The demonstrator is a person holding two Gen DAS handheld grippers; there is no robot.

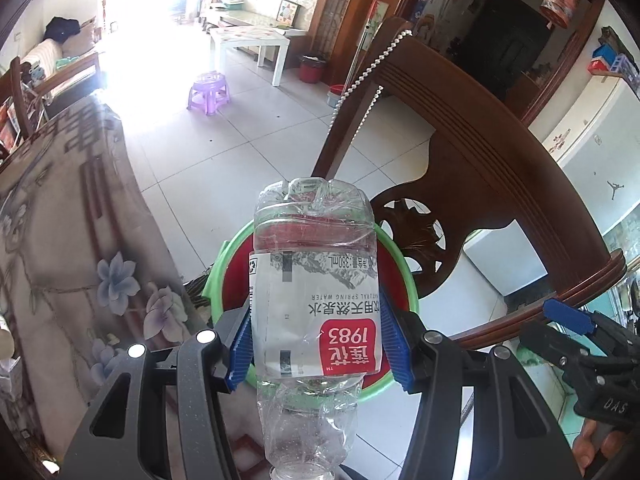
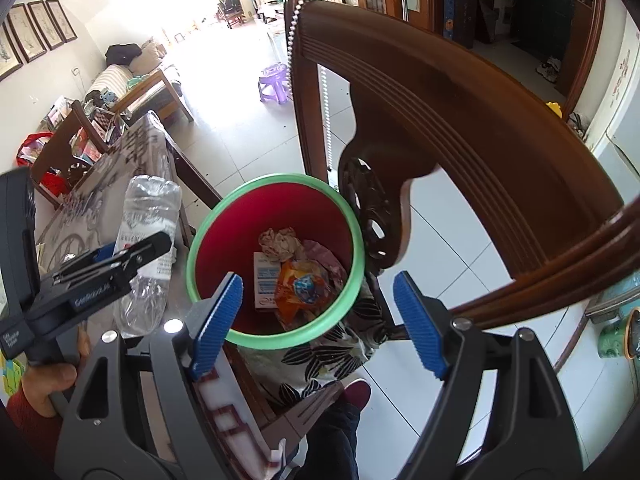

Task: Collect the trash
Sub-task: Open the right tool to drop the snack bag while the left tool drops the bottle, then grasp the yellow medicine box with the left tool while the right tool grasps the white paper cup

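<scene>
A crushed clear plastic bottle with a white and red label is clamped between the blue pads of my left gripper, its base pointing away, right above the red bin with a green rim. In the right wrist view the same bottle and left gripper sit just left of the bin. My right gripper stands open over the bin's near rim with nothing between its pads. Crumpled paper, a white box and an orange wrapper lie inside the bin.
A dark wooden chair with a bead chain over its back stands right behind the bin. A table with a floral cloth runs along the left. A leaf-print cushion lies under the bin. A purple stool stands on the tiled floor.
</scene>
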